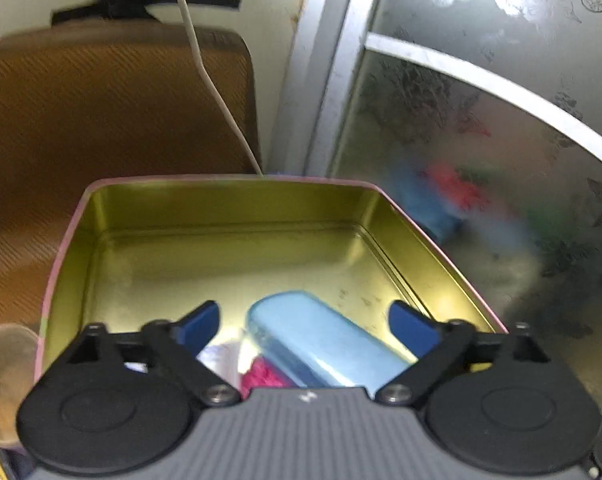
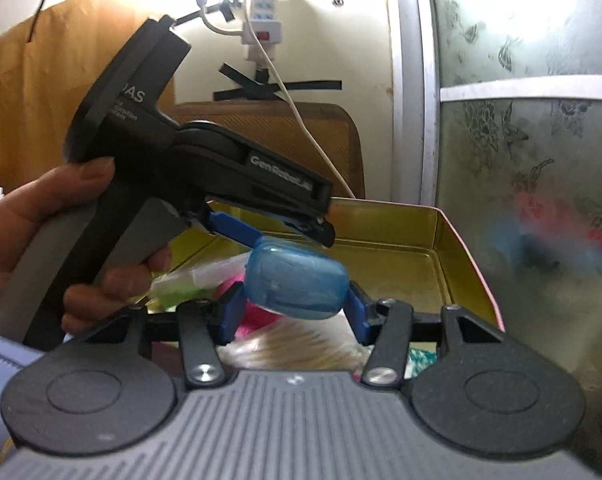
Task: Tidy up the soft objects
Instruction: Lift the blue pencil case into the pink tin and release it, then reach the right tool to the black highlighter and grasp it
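A gold-lined metal tin (image 1: pixel 229 216) with a pink rim stands open in front of me; it also shows in the right wrist view (image 2: pixel 453 248). A translucent blue oblong case (image 1: pixel 321 344) is held over the tin. My right gripper (image 2: pixel 297 312) is shut on this blue case (image 2: pixel 297 284), one blue finger on each side. My left gripper (image 1: pixel 305 320) is open, its fingers either side of the case, apart from it. The left gripper (image 2: pixel 261 236) in the right wrist view sits just above the case. A pink soft item (image 1: pixel 261 376) and a white packet lie in the tin below.
A brown chair back (image 1: pixel 113 112) stands behind the tin, with a white cable (image 1: pixel 217 92) hanging across it. A frosted glass door (image 1: pixel 481 140) with a metal frame is on the right. A clear plastic cup (image 1: pixel 5 380) stands at the tin's left. A bundle of thin sticks (image 2: pixel 297 344) lies near me.
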`<state>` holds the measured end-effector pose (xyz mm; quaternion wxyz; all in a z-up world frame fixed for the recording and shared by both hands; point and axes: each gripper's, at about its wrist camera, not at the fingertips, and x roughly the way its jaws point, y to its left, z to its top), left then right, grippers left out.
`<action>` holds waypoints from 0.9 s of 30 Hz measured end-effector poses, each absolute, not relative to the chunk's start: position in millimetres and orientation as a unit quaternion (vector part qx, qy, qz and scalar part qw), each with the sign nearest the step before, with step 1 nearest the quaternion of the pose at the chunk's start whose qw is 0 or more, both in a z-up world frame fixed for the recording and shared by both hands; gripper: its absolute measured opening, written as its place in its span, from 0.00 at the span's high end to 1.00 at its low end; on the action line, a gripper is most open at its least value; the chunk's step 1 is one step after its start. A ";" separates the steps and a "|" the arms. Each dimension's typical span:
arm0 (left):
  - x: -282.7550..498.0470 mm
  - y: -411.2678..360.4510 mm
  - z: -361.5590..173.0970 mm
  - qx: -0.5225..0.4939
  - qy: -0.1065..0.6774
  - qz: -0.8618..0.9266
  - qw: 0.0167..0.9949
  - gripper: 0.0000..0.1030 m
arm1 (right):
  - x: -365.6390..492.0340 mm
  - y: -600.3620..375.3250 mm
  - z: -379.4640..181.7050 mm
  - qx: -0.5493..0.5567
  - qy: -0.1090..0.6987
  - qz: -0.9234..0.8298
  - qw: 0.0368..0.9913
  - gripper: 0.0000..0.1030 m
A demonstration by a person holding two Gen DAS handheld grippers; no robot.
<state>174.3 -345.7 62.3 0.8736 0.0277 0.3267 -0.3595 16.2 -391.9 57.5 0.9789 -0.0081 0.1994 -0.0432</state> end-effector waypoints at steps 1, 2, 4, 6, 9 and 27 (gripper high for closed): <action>173.5 -341.4 65.9 0.027 0.320 -0.355 0.878 0.05 | 22.6 -390.8 56.5 -0.010 0.202 -0.043 0.978 0.46; 173.5 -336.3 70.1 0.023 0.315 -0.353 0.881 0.05 | 26.8 -388.3 55.4 -0.015 0.206 -0.043 0.978 0.46; 172.3 -322.5 79.2 0.005 0.305 -0.349 0.886 0.05 | 35.2 -382.3 52.9 -0.024 0.212 -0.043 0.976 0.45; 167.9 -303.7 87.0 -0.010 0.296 -0.345 0.891 0.05 | 38.6 -378.1 52.4 -0.026 0.214 -0.048 0.975 0.44; 155.7 -264.9 97.7 -0.032 0.276 -0.344 0.897 0.05 | 29.6 -375.0 56.0 -0.009 0.200 -0.052 0.978 0.44; 101.4 -5.3 17.0 -0.020 0.252 -0.101 0.962 0.07 | 8.5 -216.2 52.7 -0.066 0.194 0.133 0.970 0.45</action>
